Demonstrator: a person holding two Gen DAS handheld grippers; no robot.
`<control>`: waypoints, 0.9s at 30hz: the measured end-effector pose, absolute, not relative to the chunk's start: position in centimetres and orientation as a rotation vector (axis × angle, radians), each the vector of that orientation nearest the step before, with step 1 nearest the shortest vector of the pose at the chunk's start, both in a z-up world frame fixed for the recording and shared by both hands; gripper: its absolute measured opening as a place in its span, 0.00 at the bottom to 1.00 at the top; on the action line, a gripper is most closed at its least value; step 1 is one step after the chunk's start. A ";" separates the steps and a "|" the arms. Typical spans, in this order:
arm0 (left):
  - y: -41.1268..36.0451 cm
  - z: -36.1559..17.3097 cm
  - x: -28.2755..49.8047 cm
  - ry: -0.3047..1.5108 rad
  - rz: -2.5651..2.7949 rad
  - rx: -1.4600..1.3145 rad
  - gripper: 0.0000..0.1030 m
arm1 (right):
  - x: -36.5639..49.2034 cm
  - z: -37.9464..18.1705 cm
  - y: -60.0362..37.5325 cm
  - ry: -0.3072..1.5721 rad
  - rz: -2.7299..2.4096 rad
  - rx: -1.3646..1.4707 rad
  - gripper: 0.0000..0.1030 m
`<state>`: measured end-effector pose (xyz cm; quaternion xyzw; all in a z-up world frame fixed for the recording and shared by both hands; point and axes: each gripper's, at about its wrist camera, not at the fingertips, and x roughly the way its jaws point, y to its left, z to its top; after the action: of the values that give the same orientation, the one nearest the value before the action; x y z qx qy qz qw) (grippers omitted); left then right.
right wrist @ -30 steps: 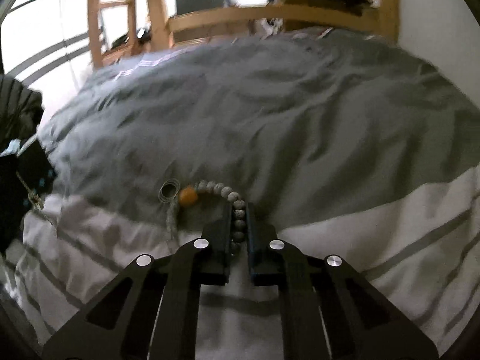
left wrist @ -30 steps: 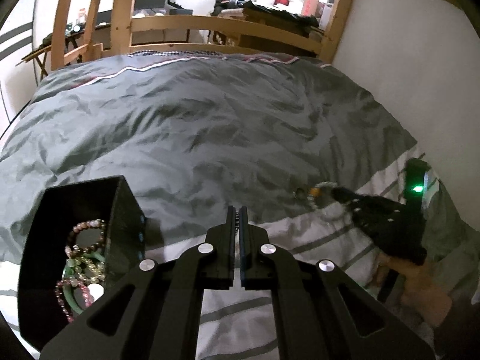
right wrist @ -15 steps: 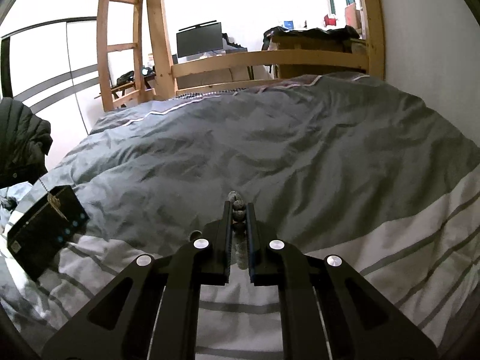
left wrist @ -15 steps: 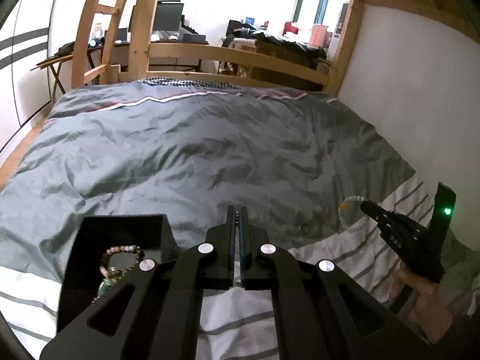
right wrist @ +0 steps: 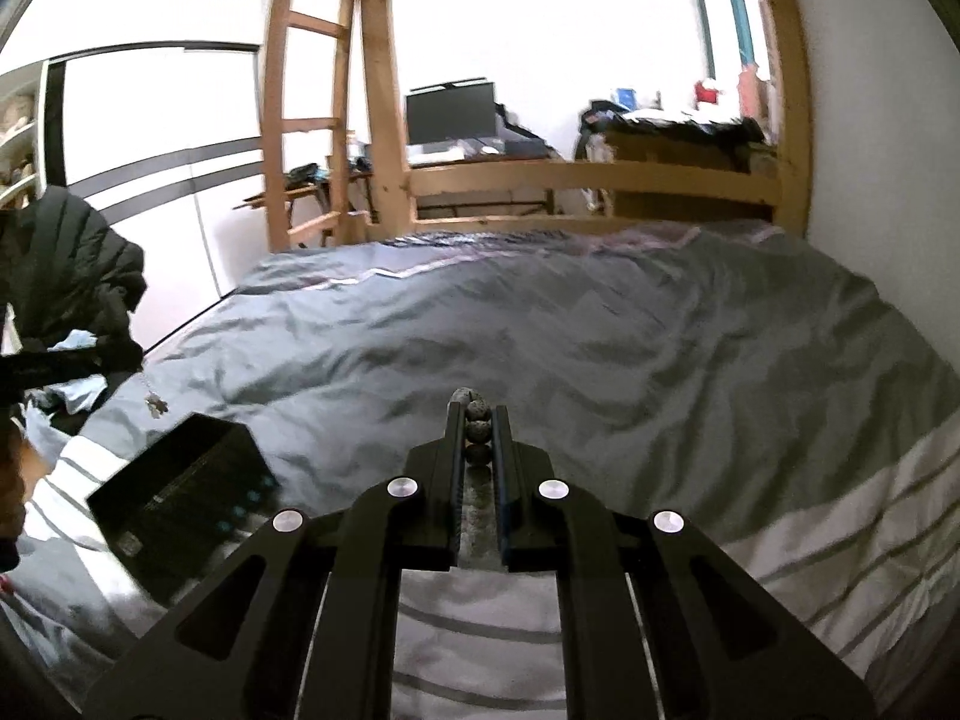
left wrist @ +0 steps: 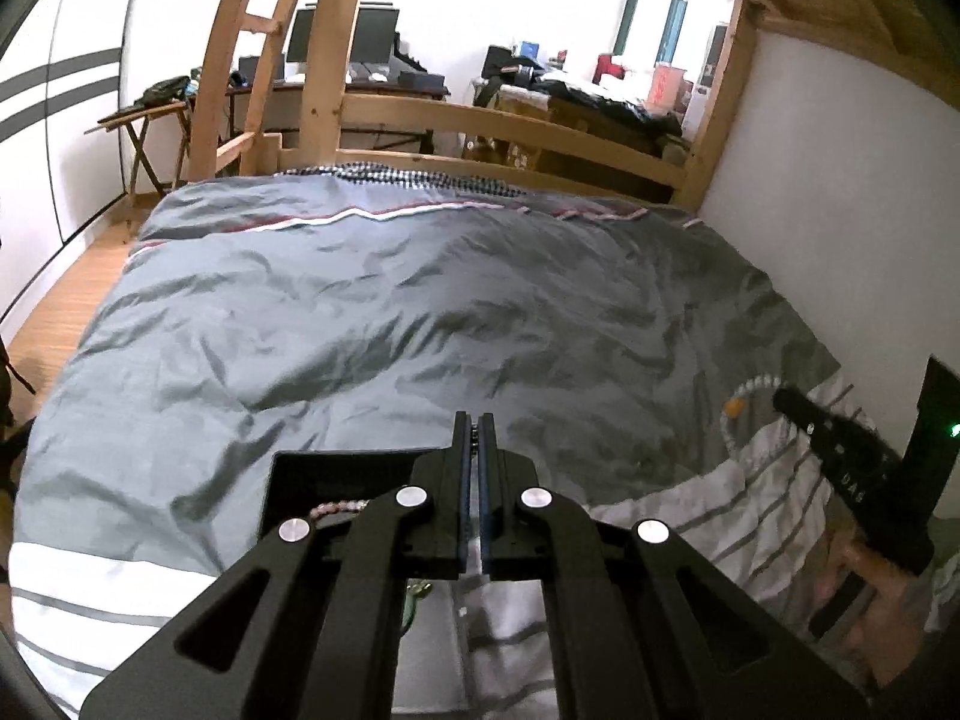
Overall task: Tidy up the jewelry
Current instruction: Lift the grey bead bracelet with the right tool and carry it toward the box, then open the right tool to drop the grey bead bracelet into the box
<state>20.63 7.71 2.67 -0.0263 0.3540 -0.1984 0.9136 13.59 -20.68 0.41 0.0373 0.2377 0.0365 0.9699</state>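
Beads show pink inside the black box (left wrist: 336, 474) on the bed (left wrist: 420, 312), under my left tool (left wrist: 474, 426), pinched on a thin chain. Rightward, my right tool (right wrist: 478, 414) clamps a grey beaded bracelet (right wrist: 477, 414), lifted clear of the bed.

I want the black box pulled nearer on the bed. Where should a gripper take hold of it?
Pinch the top rim of one wall of the box, coming from above, one finger inside and one outside. It is open-topped with thin flat walls, and probably too wide to span. Pick a wall clear of the bracelets inside.
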 end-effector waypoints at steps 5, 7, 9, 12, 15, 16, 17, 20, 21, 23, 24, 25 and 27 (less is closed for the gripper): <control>9.9 3.1 20.8 0.742 -0.401 -0.079 0.01 | 14.1 2.0 -16.2 0.462 0.128 0.032 0.09; 10.6 3.1 20.9 0.751 -0.395 -0.078 0.01 | 14.3 2.4 -14.7 0.462 0.151 0.030 0.09; 11.5 3.1 21.2 0.759 -0.381 -0.086 0.01 | 14.4 2.7 -13.0 0.460 0.176 0.020 0.09; 12.9 2.9 21.5 0.777 -0.359 -0.103 0.01 | 14.2 2.9 -10.4 0.457 0.218 0.001 0.09; 13.8 2.3 22.1 0.807 -0.333 -0.096 0.01 | 13.9 2.8 -8.0 0.463 0.260 -0.007 0.09; 14.0 1.9 22.4 0.823 -0.312 -0.082 0.01 | 13.9 2.6 -7.1 0.466 0.276 -0.013 0.09; 14.1 1.6 22.5 0.832 -0.302 -0.074 0.01 | 13.7 2.4 -6.3 0.470 0.293 -0.015 0.09; 14.5 0.9 22.8 0.858 -0.297 -0.064 0.01 | 13.4 1.8 -3.7 0.483 0.343 -0.025 0.09; 14.5 0.9 22.7 0.863 -0.306 -0.070 0.01 | 13.4 1.5 -3.2 0.488 0.357 -0.024 0.09; 14.5 0.8 22.8 0.868 -0.321 -0.079 0.01 | 13.3 0.9 -1.8 0.502 0.386 -0.029 0.09; 14.6 0.7 22.8 0.872 -0.322 -0.079 0.01 | 13.2 0.5 -1.2 0.511 0.403 -0.029 0.09; 14.7 0.5 22.9 0.881 -0.321 -0.080 0.01 | 13.2 0.2 -0.8 0.519 0.413 -0.031 0.09; 14.9 -0.1 23.2 0.909 -0.303 -0.076 0.01 | 13.1 -0.8 0.1 0.543 0.436 -0.029 0.09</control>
<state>23.21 14.93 -0.07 -0.0365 0.4374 -0.1456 0.8867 13.05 0.10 -0.81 -0.0144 0.2660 0.2134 0.9399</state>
